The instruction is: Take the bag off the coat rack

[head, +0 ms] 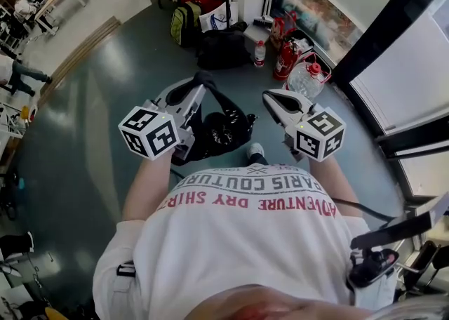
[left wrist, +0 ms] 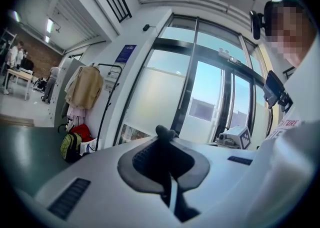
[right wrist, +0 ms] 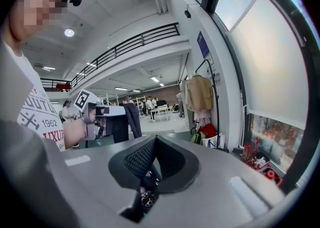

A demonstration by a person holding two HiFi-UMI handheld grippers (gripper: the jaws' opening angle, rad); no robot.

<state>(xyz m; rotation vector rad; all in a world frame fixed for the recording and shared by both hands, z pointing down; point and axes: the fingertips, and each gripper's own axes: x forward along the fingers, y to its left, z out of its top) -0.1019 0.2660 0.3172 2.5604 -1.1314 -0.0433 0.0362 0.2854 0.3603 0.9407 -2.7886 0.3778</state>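
Note:
The black bag (head: 223, 131) hangs by its strap in front of the person, clear of the floor. My left gripper (head: 202, 81) is shut on that strap; in the left gripper view a dark nub of strap (left wrist: 165, 133) sticks out between the closed pads. In the right gripper view the strap (right wrist: 129, 122) droops from the left gripper. My right gripper (head: 270, 97) is held level beside the bag, shut, with nothing in it. The black coat rack (left wrist: 106, 99) stands by the wall some way off, with a beige coat (left wrist: 84, 86) on it.
On the floor under the rack lie a green backpack (head: 184, 22), a dark bag (head: 223, 48) and a white carrier bag (head: 219, 15). Red fire extinguishers (head: 286, 55) and a water jug (head: 306, 78) stand by the glass front at the right. People stand far off.

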